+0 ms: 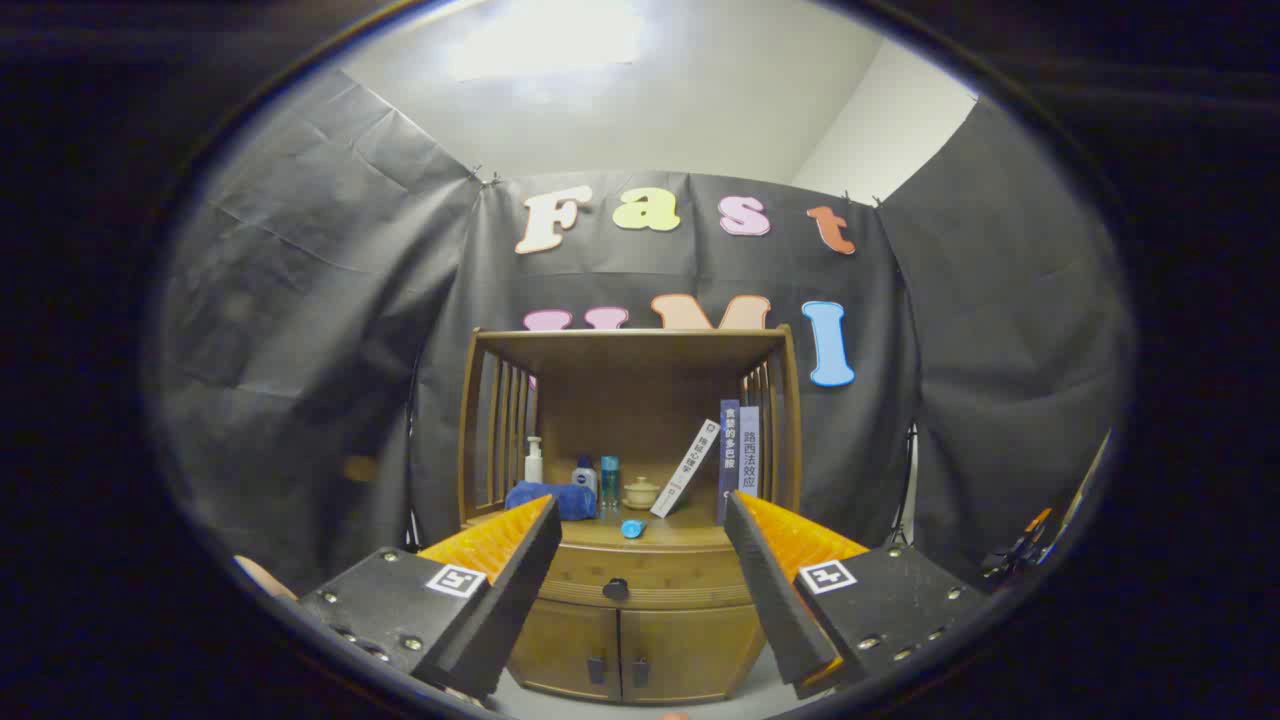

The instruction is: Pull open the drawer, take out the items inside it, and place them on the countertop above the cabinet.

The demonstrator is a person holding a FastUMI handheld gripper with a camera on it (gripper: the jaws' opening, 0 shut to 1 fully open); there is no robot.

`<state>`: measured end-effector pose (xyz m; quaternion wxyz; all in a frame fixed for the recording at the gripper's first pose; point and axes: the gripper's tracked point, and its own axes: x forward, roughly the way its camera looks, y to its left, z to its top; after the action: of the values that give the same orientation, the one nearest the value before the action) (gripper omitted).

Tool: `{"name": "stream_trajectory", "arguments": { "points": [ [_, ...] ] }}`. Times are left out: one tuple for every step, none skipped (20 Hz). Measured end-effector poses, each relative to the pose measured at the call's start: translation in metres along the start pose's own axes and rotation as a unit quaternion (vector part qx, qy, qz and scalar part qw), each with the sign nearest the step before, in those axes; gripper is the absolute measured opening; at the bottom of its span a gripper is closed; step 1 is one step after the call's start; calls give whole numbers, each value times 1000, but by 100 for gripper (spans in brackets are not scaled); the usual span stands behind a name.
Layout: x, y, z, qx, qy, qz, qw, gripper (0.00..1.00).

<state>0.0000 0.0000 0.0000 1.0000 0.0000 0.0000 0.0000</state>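
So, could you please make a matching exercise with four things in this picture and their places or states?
Things:
1. dark round drawer knob
2. small blue object
3. white pump bottle
4. tool

States:
a. leftmost on the shelf
b. open, fingers apart, holding nothing
c. on the closed drawer front
d. lying on the countertop edge

Pairs: 1-c, 2-d, 3-a, 4-b

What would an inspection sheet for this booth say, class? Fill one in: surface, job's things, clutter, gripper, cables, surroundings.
Surface: wooden countertop above the cabinet, under a shelf roof.
Job's things: drawer shut, dark knob at its middle; contents hidden.
Clutter: pump bottle, blue cloth, small bottles, lidded pot, books, small blue item.
Gripper: gripper open, fingers apart, short of the cabinet.
Cables: nothing seen.
Surroundings: black cloth wall.
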Motion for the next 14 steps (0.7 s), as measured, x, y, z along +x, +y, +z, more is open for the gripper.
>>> {"name": "stream_trajectory", "arguments": {
  "points": [
    [0,-1,-1,-2,1,-1,1000,98],
    [0,-1,-2,-5,1,-2,1000,98],
    [0,-2,-3,-7,1,-4,1000,98],
    [0,-3,-2,-11,-1,-5,1000,98],
    [1,-3,-3,-13,-2,-7,1000,98],
    [2,-3,-4,-15,-2,-7,1000,98],
    [3,-3,-5,-15,-2,-7,1000,98],
    [4,-2,-7,-16,-1,-7,1000,98],
    [5,-2,-9,-17,0,-8,1000,98],
    [6,-2,-10,-17,1,-7,1000,98],
    [7,-1,-11,-17,1,-7,1000,98],
    [9,-1,-13,-18,1,-7,1000,98],
    [11,-1,-15,-20,1,-7,1000,98],
    [15,-1,-18,-22,2,-6,1000,98]
  ]
}}
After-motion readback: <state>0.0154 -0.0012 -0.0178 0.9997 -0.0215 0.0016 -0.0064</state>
